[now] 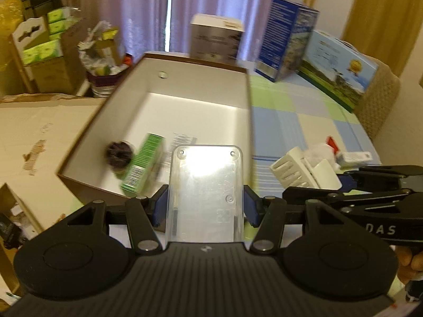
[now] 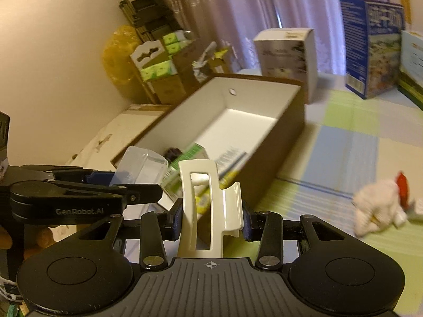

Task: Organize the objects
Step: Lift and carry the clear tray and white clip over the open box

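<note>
My left gripper (image 1: 205, 203) is shut on a clear plastic case (image 1: 205, 190), held at the near edge of a brown box with a white inside (image 1: 185, 84). The box holds a green carton (image 1: 144, 165), a dark round thing (image 1: 119, 154) and a printed packet (image 1: 182, 140). My right gripper (image 2: 211, 218) is shut on a cream hair claw clip (image 2: 208, 206), just right of the left gripper (image 2: 87, 192) and near the box (image 2: 285, 129). The clip (image 1: 304, 171) and the right gripper (image 1: 370, 185) show in the left wrist view.
A white plush toy with a red part (image 2: 380, 208) lies on the checked cloth (image 2: 343, 142) to the right. Tall boxes (image 1: 288, 42) stand behind the brown box. A flat cardboard sheet (image 1: 39, 132) lies to the left. Cartons stack by the wall (image 2: 158, 66).
</note>
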{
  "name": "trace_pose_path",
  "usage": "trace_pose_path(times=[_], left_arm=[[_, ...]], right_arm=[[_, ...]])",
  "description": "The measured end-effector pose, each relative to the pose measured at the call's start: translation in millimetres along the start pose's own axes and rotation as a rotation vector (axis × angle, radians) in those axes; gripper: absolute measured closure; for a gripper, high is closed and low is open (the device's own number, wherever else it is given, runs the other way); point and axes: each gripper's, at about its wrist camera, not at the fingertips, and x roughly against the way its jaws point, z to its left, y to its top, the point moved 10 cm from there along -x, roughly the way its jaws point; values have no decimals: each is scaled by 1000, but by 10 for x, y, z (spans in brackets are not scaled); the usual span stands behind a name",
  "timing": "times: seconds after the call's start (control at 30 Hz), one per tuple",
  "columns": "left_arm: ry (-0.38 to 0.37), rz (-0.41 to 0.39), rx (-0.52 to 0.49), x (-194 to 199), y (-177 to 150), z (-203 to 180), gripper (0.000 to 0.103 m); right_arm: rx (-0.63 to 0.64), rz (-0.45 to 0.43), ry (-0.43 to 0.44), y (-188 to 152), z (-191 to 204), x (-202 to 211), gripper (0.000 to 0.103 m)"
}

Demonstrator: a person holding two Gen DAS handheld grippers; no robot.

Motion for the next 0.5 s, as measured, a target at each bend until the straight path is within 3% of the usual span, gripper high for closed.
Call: trace_pose_path(times=[0.5], left_arm=[[70,-10,-22,-343,430,706,51]], right_arm=[[-6,7,-8,422,211,-736,64]])
